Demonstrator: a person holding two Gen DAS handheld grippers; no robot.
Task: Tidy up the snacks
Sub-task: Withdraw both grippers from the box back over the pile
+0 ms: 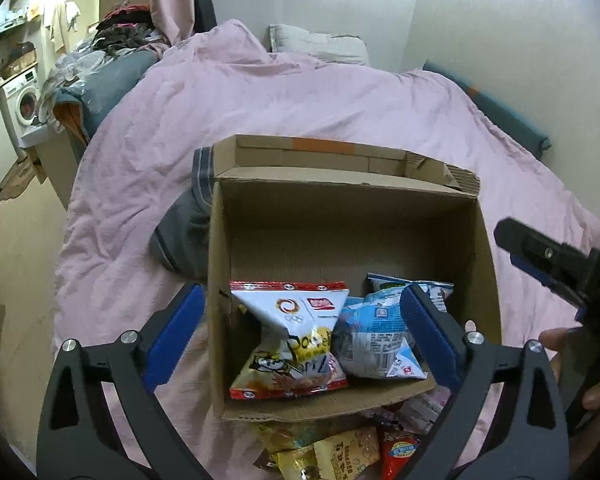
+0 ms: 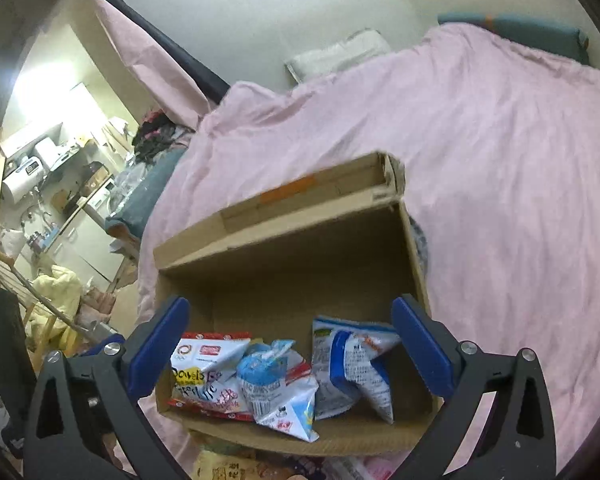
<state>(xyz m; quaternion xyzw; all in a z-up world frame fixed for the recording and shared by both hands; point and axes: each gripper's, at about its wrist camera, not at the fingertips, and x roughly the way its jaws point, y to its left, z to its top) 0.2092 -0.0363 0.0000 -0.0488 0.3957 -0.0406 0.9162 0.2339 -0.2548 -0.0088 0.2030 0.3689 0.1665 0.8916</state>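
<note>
An open cardboard box sits on a pink-covered bed and also shows in the right wrist view. Inside lie a white-and-red snack bag, a light blue bag and another blue-and-white bag. Loose snack packets lie on the bed in front of the box. My left gripper is open and empty, hovering over the box's near end. My right gripper is open and empty above the box; it shows at the right edge of the left wrist view.
The pink duvet covers the bed, with a pillow at the wall. A grey garment lies left of the box. A washing machine and cluttered shelves stand at the left.
</note>
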